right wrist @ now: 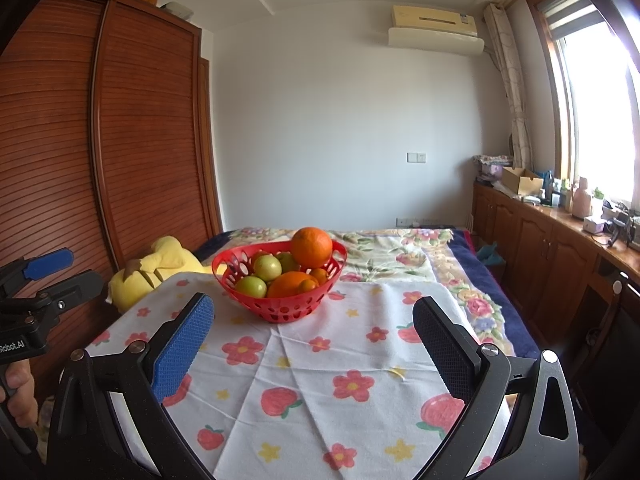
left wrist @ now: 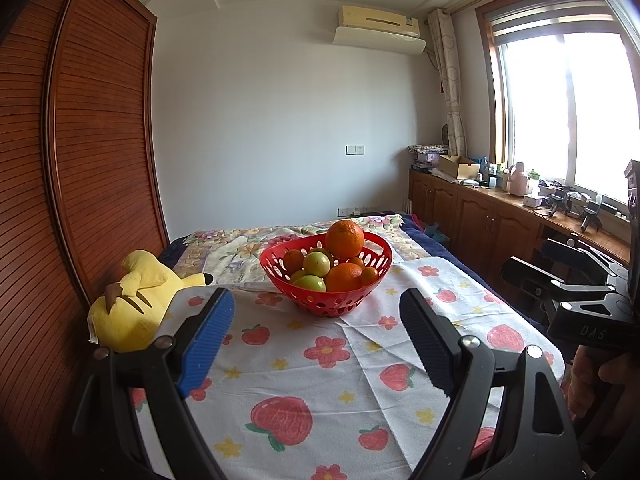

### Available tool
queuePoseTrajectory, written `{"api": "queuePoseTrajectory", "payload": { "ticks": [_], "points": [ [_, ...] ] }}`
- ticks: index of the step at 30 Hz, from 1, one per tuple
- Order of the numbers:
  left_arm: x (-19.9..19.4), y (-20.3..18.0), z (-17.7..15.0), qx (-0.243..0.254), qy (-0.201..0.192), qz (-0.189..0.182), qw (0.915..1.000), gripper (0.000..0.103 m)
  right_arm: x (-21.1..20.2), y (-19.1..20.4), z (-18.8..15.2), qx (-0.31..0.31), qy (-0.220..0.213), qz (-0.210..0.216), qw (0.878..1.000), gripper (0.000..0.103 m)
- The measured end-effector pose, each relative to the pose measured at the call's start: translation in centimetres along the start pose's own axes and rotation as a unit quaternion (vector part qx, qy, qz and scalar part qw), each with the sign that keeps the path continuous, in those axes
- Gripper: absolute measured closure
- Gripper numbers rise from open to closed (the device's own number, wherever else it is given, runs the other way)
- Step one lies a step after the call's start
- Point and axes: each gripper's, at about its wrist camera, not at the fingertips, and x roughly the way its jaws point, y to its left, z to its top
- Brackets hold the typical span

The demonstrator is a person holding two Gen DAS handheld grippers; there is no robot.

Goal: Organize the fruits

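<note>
Left wrist view: bare strawberry-print cloth [left wrist: 320, 360] stretches from the left tool [left wrist: 320, 336] to the red basket [left wrist: 326, 304] at 12 o'clock. The basket holds oranges and green fruits, with a big orange [left wrist: 345, 239] topmost. A yellow plush [left wrist: 132, 304] lies at 9 o'clock. The tool's jaws gape, empty.

Right wrist view: the basket [right wrist: 280, 308] sits at 11 o'clock, on the cloth's far edge. The right tool [right wrist: 316, 340] hovers low, spread wide and empty. The left tool [right wrist: 60, 272] shows at 9 o'clock.

left gripper [left wrist: 316, 336]: fingers spread wide, holding nothing | right gripper [right wrist: 314, 344]: fingers spread wide, holding nothing
</note>
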Motion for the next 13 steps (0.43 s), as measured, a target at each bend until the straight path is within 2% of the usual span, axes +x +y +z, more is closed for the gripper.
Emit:
{"api": "queuePoseTrajectory", "payload": {
  "ticks": [13],
  "points": [
    [-0.07, 0.00, 0.01, 0.000, 0.000, -0.001, 1.0000, 0.018, -0.01, -0.05, -0.02, 0.000, 0.001, 0.000, 1.000, 0.002]
  ]
}}
